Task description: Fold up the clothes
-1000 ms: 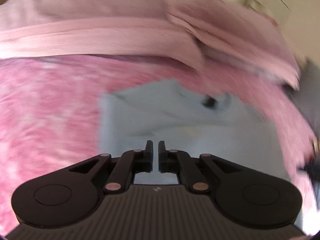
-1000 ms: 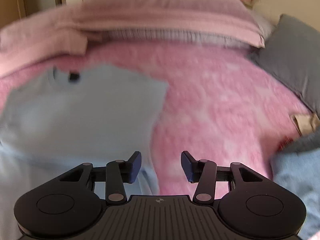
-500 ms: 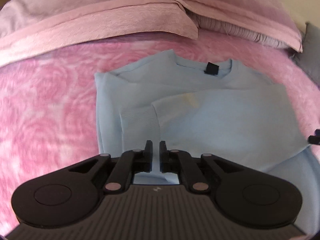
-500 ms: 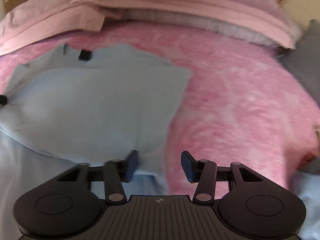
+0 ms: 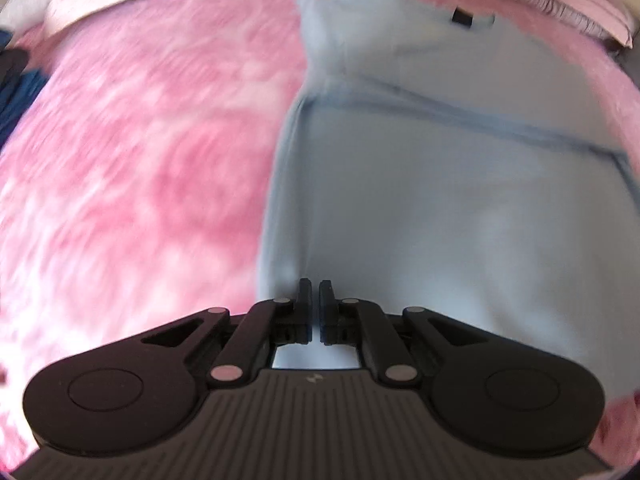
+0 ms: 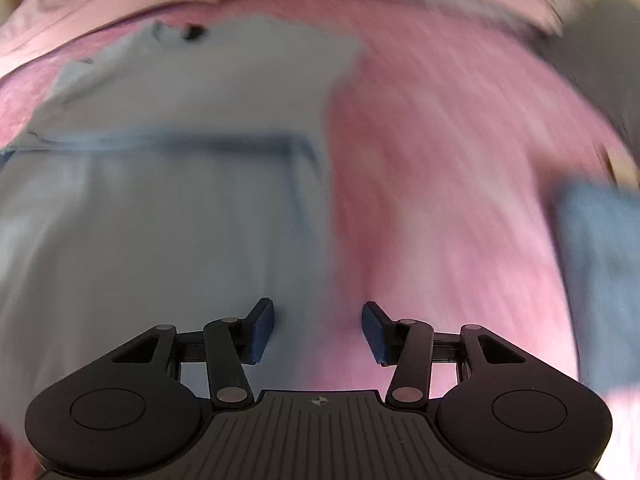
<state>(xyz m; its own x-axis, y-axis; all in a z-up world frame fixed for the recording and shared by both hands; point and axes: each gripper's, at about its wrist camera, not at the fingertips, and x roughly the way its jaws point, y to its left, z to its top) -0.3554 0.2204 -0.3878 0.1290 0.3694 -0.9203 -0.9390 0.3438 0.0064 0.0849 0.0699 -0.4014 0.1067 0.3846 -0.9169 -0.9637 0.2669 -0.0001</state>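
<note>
Shirt (image 5: 460, 184): long axis runs away from both grippers, collar far.
Left gripper (image 5: 315, 292): fingers together, over shirt's left edge (nothing visibly pinched).
Right gripper (image 6: 318, 330): fingers apart, straddling shirt's right edge.

Black tongs (image 5: 315, 292), ribbed grey base; right tongs (image 6: 318, 330) blue-padded.

Pink bed (image 5: 132, 168): light-blue sweatshirt (image 5: 460, 200), pillows (image 6: 100, 4).

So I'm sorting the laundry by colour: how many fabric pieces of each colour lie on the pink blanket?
Light blue: 1, the sweatshirt
Darker blue: 1, the folded garment
Grey: 1, the cushion
Navy: 1, the cloth
Total: 4
</note>
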